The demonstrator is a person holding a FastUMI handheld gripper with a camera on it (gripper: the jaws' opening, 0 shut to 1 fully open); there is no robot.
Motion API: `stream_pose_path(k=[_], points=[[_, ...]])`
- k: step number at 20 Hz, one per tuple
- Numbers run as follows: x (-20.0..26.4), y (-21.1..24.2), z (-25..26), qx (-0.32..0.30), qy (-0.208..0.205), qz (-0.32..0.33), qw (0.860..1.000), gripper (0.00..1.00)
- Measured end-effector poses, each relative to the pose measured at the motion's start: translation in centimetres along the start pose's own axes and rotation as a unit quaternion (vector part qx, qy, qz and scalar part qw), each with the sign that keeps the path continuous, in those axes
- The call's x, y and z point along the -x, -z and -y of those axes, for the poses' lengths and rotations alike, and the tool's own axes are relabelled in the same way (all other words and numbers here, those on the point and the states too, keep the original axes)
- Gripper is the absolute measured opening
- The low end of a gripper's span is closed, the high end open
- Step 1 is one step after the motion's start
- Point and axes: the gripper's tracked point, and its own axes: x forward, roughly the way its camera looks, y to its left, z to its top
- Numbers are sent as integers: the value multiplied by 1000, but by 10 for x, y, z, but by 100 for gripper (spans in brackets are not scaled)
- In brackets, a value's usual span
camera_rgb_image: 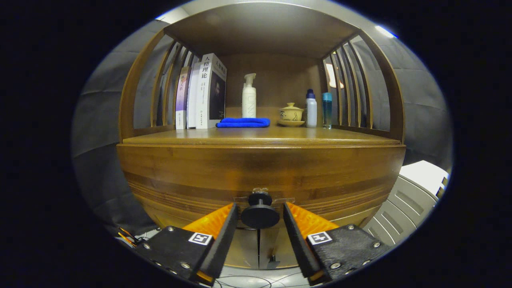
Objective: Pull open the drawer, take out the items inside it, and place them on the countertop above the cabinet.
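Drawer knob [260,212] between parted tongs [260,218]

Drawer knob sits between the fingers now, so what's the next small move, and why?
Probably close the fingers on the drawer knob. The gripper is open, one finger on each side of the knob with gaps visible, and the drawer front looks fully shut. Gripping first should keep the later pull from slipping off.

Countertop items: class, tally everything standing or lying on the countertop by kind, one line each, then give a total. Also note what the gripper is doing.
Books: 3
Bottles: 3
Folded blue cloth: 1
Lidded cup on saucer: 1
Total: 8
Gripper: open, fingers either side of the drawer knob, not pressing it.
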Motion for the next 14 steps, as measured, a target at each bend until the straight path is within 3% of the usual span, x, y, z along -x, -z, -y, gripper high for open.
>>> stream_pose_path(k=[2, 14], points=[[-1, 2, 1, 2, 2, -5, 1000, 51], [1, 5, 3, 12, -5, -8, 1000, 26]])
